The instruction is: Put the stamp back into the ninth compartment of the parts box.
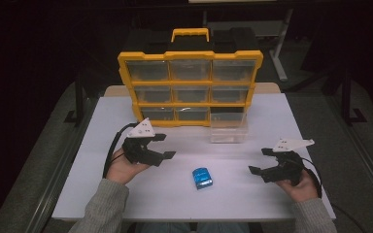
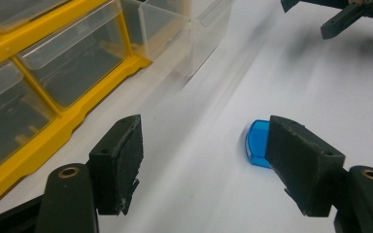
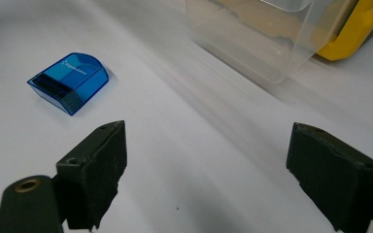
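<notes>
A small translucent blue plastic box (image 1: 202, 177) lies flat on the white table (image 1: 175, 204), between my two hands. In the left gripper view the blue box (image 2: 257, 143) peeks out from behind the right pad. My left gripper (image 1: 164, 146) is open, up and to the left of the box, with nothing between its jaws. At the right of the table my right gripper (image 1: 261, 160) is open and empty too. The right gripper view has the blue box (image 3: 70, 82) lying ahead at upper left. A clear drawer (image 1: 228, 127) stands pulled out in front of the yellow organizer (image 1: 190, 87).
The yellow organizer has rows of clear drawers and a yellow handle (image 1: 190, 34); it stands upright at the table's far middle. Its bottom right slot is dark and without a drawer. The clear drawer (image 3: 257, 39) looks empty. Dark floor surrounds the table.
</notes>
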A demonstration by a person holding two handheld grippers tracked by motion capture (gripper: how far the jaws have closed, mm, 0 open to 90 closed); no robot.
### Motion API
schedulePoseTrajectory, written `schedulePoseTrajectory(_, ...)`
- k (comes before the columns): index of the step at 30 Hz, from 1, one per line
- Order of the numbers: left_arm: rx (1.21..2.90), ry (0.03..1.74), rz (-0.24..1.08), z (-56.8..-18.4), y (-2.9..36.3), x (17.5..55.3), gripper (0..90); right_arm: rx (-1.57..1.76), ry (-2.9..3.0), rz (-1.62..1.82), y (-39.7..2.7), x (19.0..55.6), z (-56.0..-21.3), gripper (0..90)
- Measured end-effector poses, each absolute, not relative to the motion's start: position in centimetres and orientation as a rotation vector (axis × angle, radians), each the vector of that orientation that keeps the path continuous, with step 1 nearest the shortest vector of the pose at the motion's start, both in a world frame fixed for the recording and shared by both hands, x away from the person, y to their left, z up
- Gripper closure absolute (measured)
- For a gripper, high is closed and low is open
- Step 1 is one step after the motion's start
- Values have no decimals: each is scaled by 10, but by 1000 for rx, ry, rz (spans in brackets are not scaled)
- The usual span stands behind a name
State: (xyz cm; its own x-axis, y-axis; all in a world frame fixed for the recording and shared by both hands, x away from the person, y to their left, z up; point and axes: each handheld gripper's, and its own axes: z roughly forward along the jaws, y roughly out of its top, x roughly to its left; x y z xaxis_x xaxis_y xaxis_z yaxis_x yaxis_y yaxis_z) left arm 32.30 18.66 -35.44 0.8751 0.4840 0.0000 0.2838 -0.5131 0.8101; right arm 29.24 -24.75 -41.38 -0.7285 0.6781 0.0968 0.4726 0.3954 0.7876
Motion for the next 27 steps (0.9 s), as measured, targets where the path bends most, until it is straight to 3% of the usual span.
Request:
schedulePoseTrajectory(16, 2116, 618, 331, -360, 214, 308, 275, 1008, 2474, 1244, -241, 293, -415, 137)
schedulePoseTrajectory(27, 2081, 665, 341, -369, 231, 299, 270, 976, 2520, 1241, -223, 290, -396, 138)
